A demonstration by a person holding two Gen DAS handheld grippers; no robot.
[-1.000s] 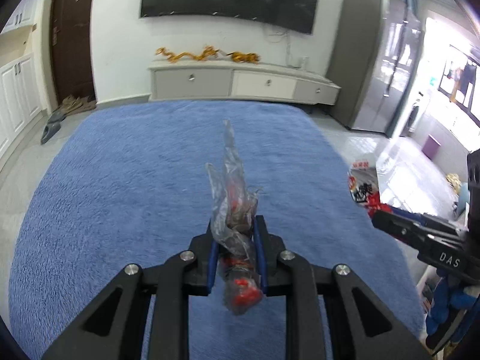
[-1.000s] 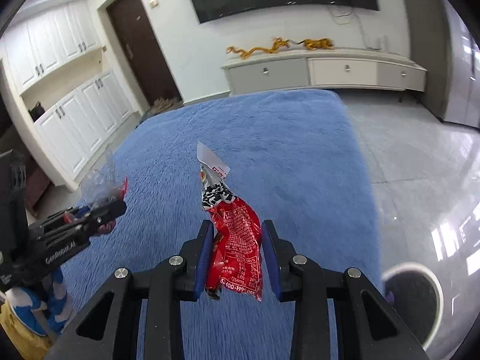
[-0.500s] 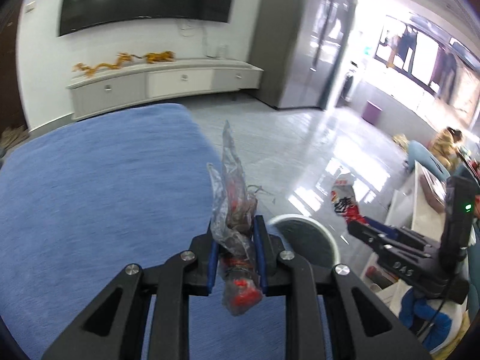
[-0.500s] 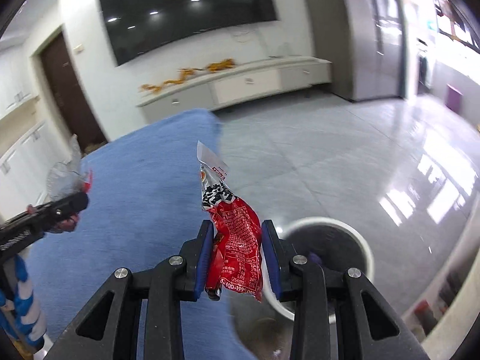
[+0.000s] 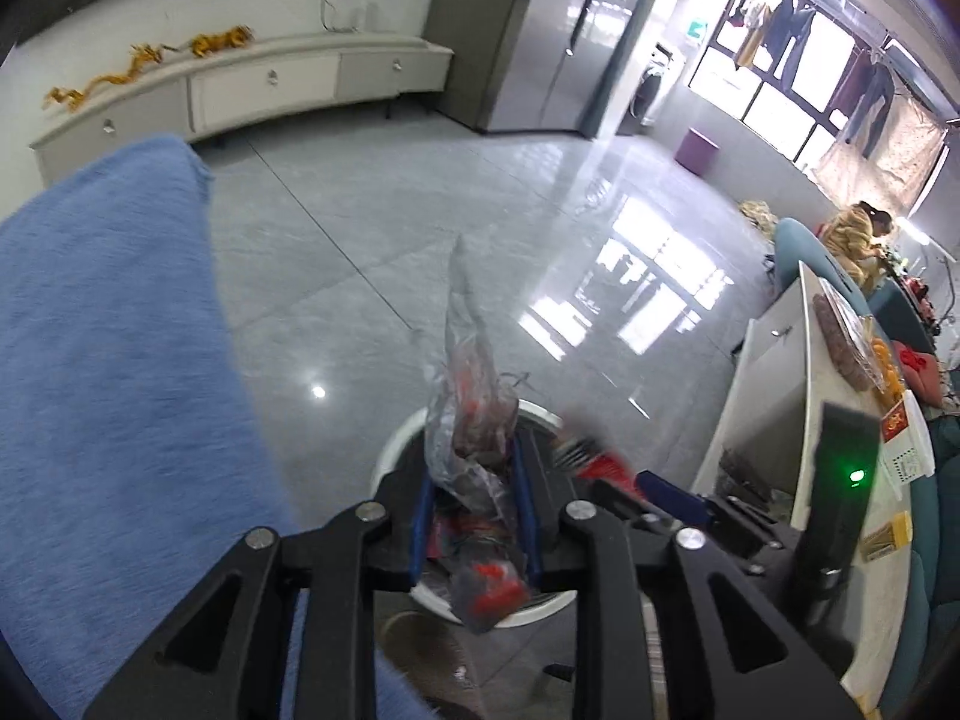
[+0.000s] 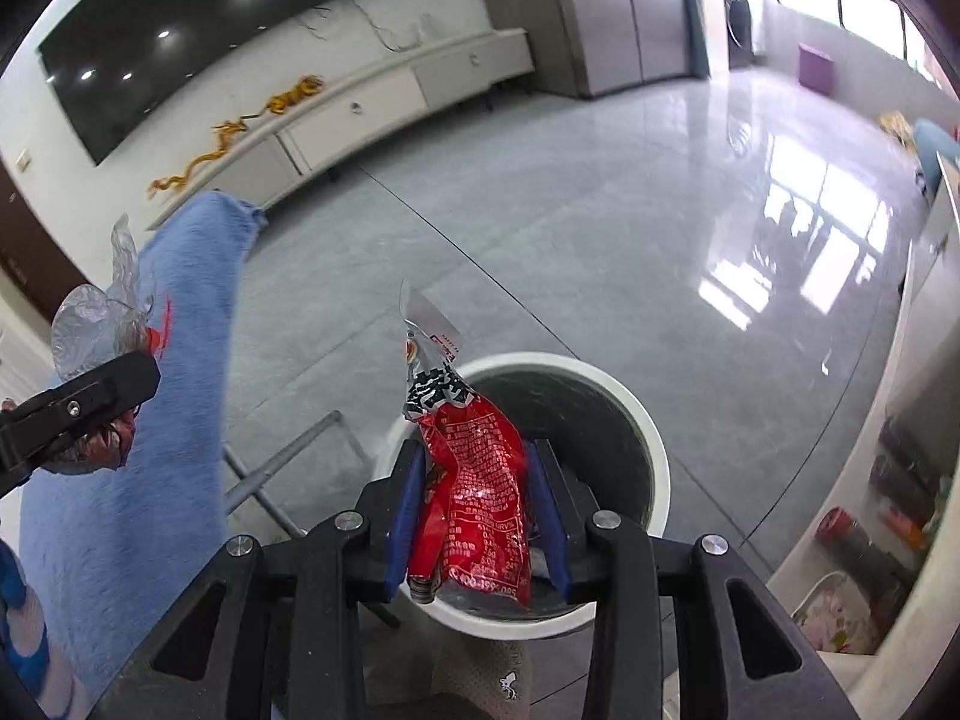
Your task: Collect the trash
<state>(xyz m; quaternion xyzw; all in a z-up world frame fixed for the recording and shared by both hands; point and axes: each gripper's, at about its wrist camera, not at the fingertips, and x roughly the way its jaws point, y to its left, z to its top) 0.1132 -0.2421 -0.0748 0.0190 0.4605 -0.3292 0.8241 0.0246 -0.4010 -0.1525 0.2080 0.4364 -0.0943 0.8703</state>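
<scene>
My left gripper (image 5: 471,480) holds a crumpled clear plastic wrapper (image 5: 468,414) with red print over the near edge of a white-rimmed round bin (image 5: 393,453). Its jaws are opening, and the wrapper still stands upright between the blue pads. In the right wrist view my right gripper (image 6: 474,480) hangs above the same bin (image 6: 651,438) with a red snack packet (image 6: 474,468) between its pads. Those jaws are opening too, and the packet has not slipped. The left gripper (image 6: 120,378) and its wrapper (image 6: 90,324) show at the left, over the rug.
A blue rug (image 5: 90,330) ends just left of the bin, on grey glossy tiles. Grey metal legs (image 6: 282,456) lie beside the bin. A white counter (image 5: 798,360) with clutter stands to the right. A foot in a sock (image 6: 480,678) is below the bin.
Both grippers swung right, off the blue rug and down over the white bin. The pads of both stand slightly wider apart, each with its wrapper still between them.
</scene>
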